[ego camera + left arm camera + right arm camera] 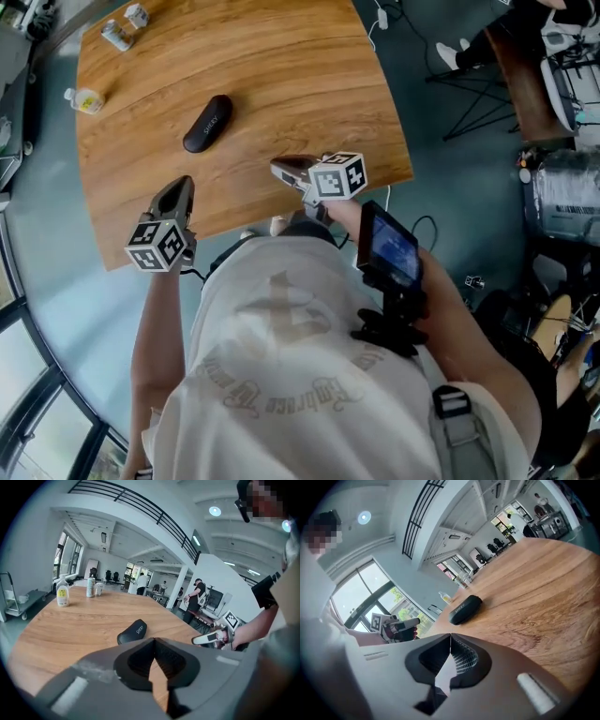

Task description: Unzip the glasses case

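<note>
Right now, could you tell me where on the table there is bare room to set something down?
In the head view the table is bare right of the glasses case, out to its right edge, and between the case and the near edge. The far left corner is crowded: a bottle and two small containers stand there.

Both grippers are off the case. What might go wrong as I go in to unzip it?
The left gripper and right gripper are both shut. Going in like that would likely shove the case rather than grip it.
The case lies loose on the table, so a pull without pinning it may just drag it.
</note>
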Tool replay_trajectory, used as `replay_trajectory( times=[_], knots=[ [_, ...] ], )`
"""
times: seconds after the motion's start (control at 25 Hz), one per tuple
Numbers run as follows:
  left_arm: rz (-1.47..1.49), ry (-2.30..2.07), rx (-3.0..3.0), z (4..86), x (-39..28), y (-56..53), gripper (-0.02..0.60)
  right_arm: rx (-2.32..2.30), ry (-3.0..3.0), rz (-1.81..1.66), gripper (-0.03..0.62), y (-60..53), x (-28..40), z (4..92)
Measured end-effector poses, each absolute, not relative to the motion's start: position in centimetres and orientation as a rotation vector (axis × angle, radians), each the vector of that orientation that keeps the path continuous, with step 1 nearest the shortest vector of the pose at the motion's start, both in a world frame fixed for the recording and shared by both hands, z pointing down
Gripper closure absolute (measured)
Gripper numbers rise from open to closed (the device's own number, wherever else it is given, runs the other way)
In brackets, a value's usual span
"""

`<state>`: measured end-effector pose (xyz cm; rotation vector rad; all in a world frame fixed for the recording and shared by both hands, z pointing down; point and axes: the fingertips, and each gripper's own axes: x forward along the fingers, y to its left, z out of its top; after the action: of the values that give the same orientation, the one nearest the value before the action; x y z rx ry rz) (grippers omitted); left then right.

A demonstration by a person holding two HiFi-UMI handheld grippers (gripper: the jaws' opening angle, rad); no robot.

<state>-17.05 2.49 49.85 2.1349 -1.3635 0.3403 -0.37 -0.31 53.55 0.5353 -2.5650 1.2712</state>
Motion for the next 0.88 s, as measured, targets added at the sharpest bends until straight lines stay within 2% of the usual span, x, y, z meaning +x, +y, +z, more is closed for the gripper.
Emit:
replay_trajectory(
  times=[0.32, 0.88],
  knots=[
    [0.262, -1.3, 2.185, 49.5, -16.6, 8.3, 0.575, 0.548, -2.691, 0.975, 0.585, 5.1, -1.9, 48.7],
    [0.206, -1.194, 2.244, 50.1, -15.4, 13.7, 0.576, 0.687, -2.719, 0.888, 0.586, 10.3, -3.0, 48.4]
  ],
)
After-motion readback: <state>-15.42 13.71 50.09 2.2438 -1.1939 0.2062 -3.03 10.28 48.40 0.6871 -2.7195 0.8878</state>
